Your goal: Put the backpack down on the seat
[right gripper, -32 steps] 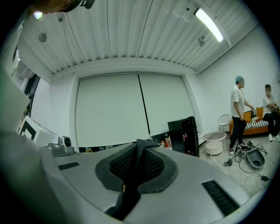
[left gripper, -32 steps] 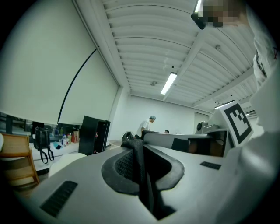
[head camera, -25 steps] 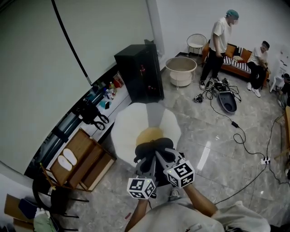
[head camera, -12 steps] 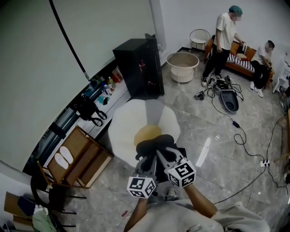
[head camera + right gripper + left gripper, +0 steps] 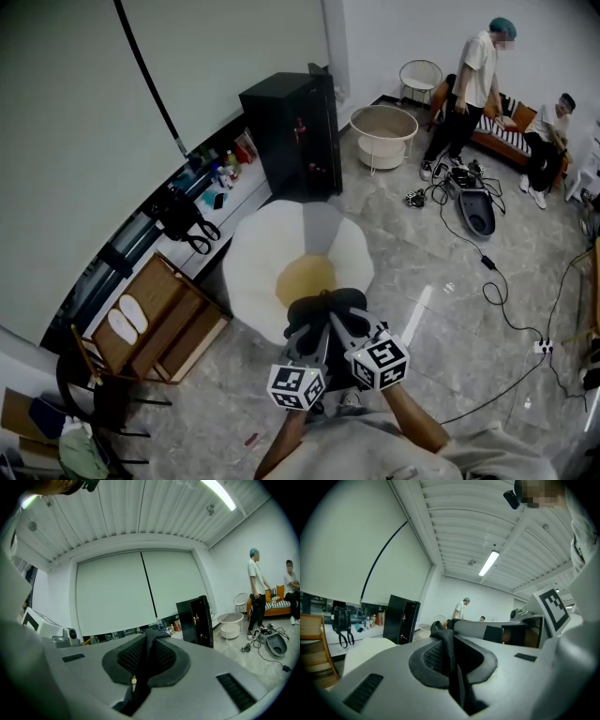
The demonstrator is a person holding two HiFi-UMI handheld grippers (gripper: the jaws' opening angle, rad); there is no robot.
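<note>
**Desk:** What fills the frame, widest first?

**Photographer:** A pale marble floor [image 5: 450, 272], with a black cabinet [image 5: 295, 131] against the far wall. At the centre is the seat [image 5: 258, 267], a white, petal-edged cushion with a yellow middle, lying flat on the floor.

**Desk:** And the backpack?

**Photographer:** The backpack [image 5: 323, 311] is a dark bundle hanging at the seat's near edge, just under the person's two tools. From the head view it overlaps the rim nearest the person. Whether its base touches the cushion cannot be told.

**Desk:** How is it held?

**Photographer:** By its straps. The left gripper [image 5: 453, 667] has its jaws pressed together on a webbing strap [image 5: 443, 637] that rises from between them. The right gripper [image 5: 143, 665] is likewise clamped on a second strap [image 5: 151, 641]. The two tools sit side by side, almost touching.

**Desk:** Which step is this?

**Photographer:** By the look of it, the carry is ending and the lowering is about to begin. The bag is at the seat but not yet let go.

**Desk:** What does the next move call for?

**Photographer:** Likely a short reach forward, so the bag comes over the yellow middle rather than the rim. Both tools would then sink together until the cushion takes the weight, and only then part their jaws.
</note>
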